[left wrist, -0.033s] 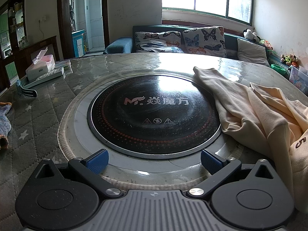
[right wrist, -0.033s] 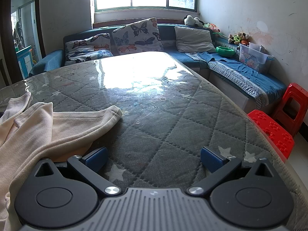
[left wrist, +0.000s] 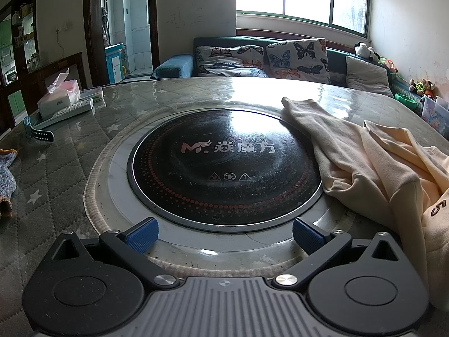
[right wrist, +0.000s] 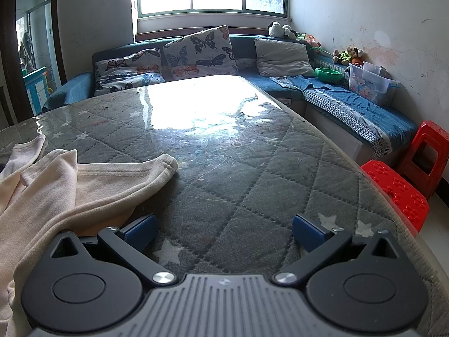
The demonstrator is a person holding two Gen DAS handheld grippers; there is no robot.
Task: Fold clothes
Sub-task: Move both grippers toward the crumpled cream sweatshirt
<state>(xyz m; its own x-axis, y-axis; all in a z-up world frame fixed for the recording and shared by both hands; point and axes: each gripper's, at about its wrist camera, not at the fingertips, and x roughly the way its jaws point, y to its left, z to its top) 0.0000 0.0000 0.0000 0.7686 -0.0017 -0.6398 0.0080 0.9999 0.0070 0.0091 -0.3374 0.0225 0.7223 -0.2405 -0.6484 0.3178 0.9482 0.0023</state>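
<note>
Left wrist view first, far left edge: a blue knitted thing is cut off by the frame, so what it is I cannot tell. Upper left, 1 tissue box sits on the table, with 1 remote just beside it and a dark strap in front, its near end hard to read. Centre frame, 1 round black cooktop is set into the table; its right edge is hidden under the cream garment. That garment fills the right side, 1 sleeve reaching toward the upper middle, and it runs off the right edge, so its full shape is not visible. A dark numeral on it is only partly legible. At the bottom, the left gripper has its 2 blue pads spread wide, nothing between them, poised over the cooktop's near rim.

Right wrist view now: the cream garment lies at the left, again cropped by the frame, 1 cuffed sleeve stretching toward the middle. The right gripper stands spread just as wide, with only bare quilted cover between the pads; the left pad sits just beside the cloth, and whether it touches I cannot tell. Behind, 3 cushions on the sofa. Far right, 2 red stools, the nearer 1 partly hidden behind the table edge.
</note>
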